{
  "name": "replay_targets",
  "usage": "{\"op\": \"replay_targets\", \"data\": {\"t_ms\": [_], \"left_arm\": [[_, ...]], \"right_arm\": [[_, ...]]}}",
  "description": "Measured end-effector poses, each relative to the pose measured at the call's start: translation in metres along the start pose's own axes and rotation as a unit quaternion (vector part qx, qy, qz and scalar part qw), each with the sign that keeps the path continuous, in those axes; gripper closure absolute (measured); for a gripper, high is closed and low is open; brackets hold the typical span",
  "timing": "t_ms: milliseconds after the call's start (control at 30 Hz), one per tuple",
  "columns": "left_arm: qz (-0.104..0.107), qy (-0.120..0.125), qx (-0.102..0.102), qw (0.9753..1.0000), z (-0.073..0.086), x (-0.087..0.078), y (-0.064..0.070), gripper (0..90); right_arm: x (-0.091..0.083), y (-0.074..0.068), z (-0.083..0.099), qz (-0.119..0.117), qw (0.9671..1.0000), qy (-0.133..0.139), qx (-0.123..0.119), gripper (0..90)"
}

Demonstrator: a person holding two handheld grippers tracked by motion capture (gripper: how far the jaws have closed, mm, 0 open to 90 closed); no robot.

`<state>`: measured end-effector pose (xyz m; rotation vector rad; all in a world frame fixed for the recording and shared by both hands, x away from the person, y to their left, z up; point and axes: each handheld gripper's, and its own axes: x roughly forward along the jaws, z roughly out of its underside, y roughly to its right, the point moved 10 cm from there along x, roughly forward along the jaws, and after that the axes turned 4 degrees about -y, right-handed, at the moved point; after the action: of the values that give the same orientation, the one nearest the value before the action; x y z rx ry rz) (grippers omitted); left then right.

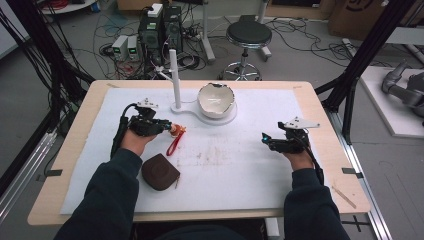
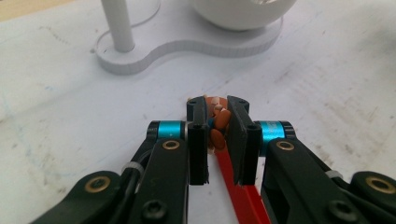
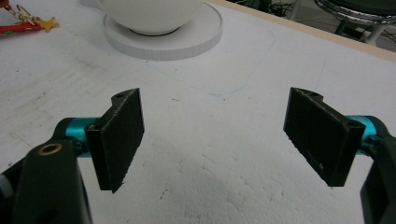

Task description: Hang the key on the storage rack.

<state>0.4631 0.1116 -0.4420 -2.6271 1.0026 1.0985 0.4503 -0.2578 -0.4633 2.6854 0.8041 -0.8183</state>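
On the white mat near the stand's post, the left gripper is clamped on the orange charm of a keychain, its red strap trailing back along the mat. Small and light, the charm looks hard and lumpy, so it could twist; the strap is limp. Holding the charm itself seems soundest. The right gripper waits spread wide, grasping nothing, short of the white bowl.

— What is sitting on the bench?

— A white foam sheet is covering most of its wooden top.

— And lying on the sheet?

— A white stand is resting at the far side, a brown pouch near the front left, and a red-strapped keychain between them.
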Motion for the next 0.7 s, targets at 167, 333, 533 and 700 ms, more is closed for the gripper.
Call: {"op": "replay_targets", "data": {"t_ms": [167,333,533,700], "left_arm": [[0.002,0.025,-0.001,0.9997,-0.007,-0.009,0.000,79.1],[0.008,0.068,-0.009,0.9976,-0.024,-0.031,-0.002,79.3],[0.010,0.120,0.008,0.9927,-0.064,-0.062,0.002,79.4],[0.005,0.147,0.015,0.9889,-0.096,-0.083,0.001,79.5]], "right_arm": [[0.001,0.000,0.000,-0.001,1.0000,-0.001,0.001,20.6],[0.001,0.000,0.000,-0.001,1.0000,-0.001,-0.002,20.5],[0.000,-0.001,-0.001,-0.001,1.0000,0.002,0.000,20.5],[0.000,0.000,-0.001,-0.001,1.0000,0.002,-0.001,20.6]]}}
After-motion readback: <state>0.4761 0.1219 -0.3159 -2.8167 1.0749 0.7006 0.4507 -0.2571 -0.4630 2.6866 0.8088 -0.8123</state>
